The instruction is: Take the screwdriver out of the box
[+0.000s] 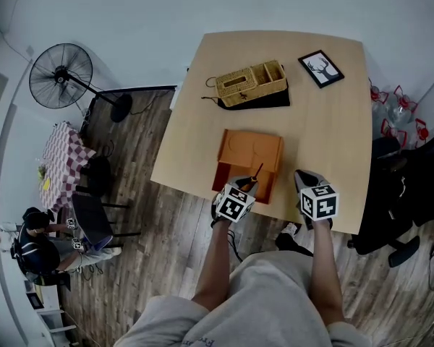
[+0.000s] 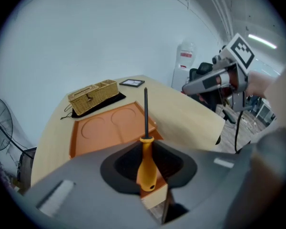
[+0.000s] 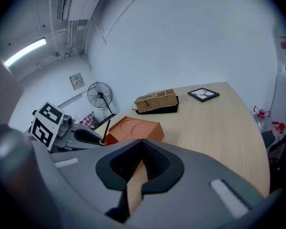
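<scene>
At the near edge of the desk (image 1: 325, 121), the left gripper (image 1: 247, 186) was clamped on the yellow handle of the screwdriver (image 2: 146, 147), whose shaft pointed out over the orange box (image 1: 249, 150). The right gripper (image 3: 138, 171) was closed on nothing, beside the box. The tool appeared light and rigid, with a smooth handle liable to pivot, so mid-handle looked the soundest hold.

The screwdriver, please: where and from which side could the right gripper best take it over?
Probably its bare metal shaft, from its right: the left gripper is shut on the orange handle, leaving only the shaft free beyond the jaws.
</scene>
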### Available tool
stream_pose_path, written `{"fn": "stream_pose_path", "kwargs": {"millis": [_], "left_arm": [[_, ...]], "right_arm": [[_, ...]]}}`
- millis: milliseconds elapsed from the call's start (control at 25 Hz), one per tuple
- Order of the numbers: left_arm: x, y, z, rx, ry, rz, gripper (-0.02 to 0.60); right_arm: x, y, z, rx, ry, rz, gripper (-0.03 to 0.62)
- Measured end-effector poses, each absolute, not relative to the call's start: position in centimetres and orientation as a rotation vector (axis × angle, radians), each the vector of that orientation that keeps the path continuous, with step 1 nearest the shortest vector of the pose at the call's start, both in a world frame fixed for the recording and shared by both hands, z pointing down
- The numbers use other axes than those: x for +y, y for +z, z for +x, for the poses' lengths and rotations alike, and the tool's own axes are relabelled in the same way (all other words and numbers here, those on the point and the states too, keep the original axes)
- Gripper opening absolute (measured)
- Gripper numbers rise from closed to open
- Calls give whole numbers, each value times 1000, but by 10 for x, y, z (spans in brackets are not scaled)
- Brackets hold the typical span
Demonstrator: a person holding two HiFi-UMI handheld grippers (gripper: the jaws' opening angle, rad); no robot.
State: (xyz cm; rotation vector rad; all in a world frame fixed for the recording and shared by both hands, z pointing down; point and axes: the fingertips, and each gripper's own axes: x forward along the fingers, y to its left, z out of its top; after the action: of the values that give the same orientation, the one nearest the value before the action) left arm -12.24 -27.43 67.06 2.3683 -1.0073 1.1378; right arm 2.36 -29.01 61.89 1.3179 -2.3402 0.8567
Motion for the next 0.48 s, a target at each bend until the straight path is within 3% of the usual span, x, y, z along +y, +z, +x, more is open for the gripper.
{"fn": "stream_pose_path", "kwargs": {"millis": [480], "left_arm": [[-245, 620, -141, -1160, 936, 2439, 128]], "right_arm": [[-258, 601, 7, -2401, 790, 1389, 2]]}}
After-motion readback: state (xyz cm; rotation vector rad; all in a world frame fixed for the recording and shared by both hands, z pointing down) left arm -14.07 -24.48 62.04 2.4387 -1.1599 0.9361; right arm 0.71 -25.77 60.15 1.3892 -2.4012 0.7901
